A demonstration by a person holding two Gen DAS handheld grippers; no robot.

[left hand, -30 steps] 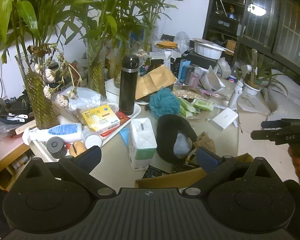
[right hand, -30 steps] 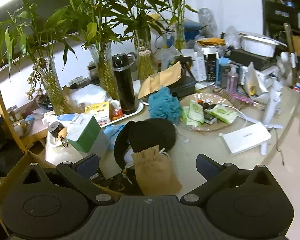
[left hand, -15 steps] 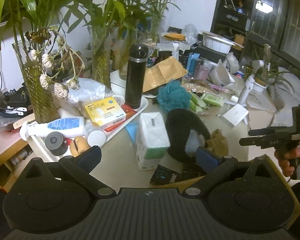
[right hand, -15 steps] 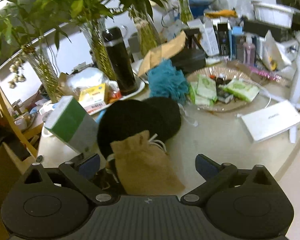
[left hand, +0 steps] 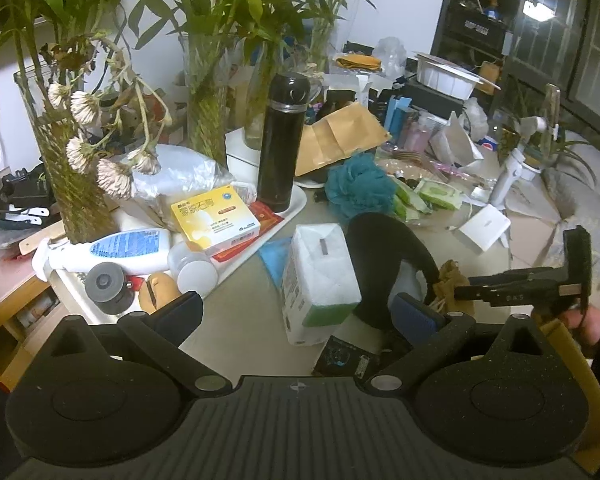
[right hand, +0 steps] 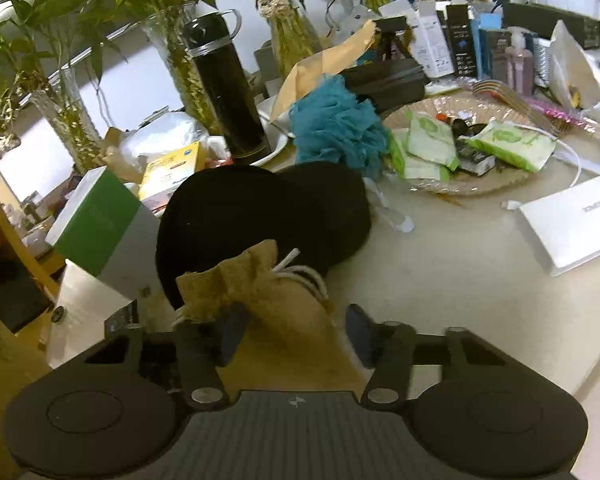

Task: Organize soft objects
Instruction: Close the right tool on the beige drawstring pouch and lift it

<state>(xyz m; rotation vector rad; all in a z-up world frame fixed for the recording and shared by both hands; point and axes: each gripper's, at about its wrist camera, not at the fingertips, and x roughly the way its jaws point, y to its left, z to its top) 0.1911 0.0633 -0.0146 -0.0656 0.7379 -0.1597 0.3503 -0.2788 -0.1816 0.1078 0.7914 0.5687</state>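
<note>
Burlap pouch (right hand: 268, 300): tan, drawstring-tied, lying on the pale table (right hand: 460, 280) just in front of the black cap (right hand: 260, 208), touching it.
Long axis: running from the gathered neck at upper left, in the right wrist view, toward the fuller bottom at lower right, under the camera.
Neck: pointing toward the tissue box (right hand: 100, 216); white cord (right hand: 300, 272) looped on top.
Right gripper (right hand: 296, 330): jaws just closing in, blue pads on either side of the pouch's body; left pad against the cloth, right pad close beside it, firm pinch not clear.
Left gripper (left hand: 300, 312): spread wide, nothing between the fingers, hanging over the table before the tissue box (left hand: 320, 280).
Only in left wrist view: right gripper (left hand: 460, 292) seen side-on with a hand (left hand: 584, 316) on its grip, tips at the pouch (left hand: 448, 280), mostly hidden behind the cap (left hand: 388, 248); yellow medicine box (left hand: 216, 220); lotion bottle (left hand: 112, 248) lying flat.
Only in right wrist view: whole pouch and cord; glass dish (right hand: 500, 176) of green packets.
Both views: teal bath pouf (right hand: 336, 124) behind the cap; black flask (right hand: 228, 92) upright.
</note>
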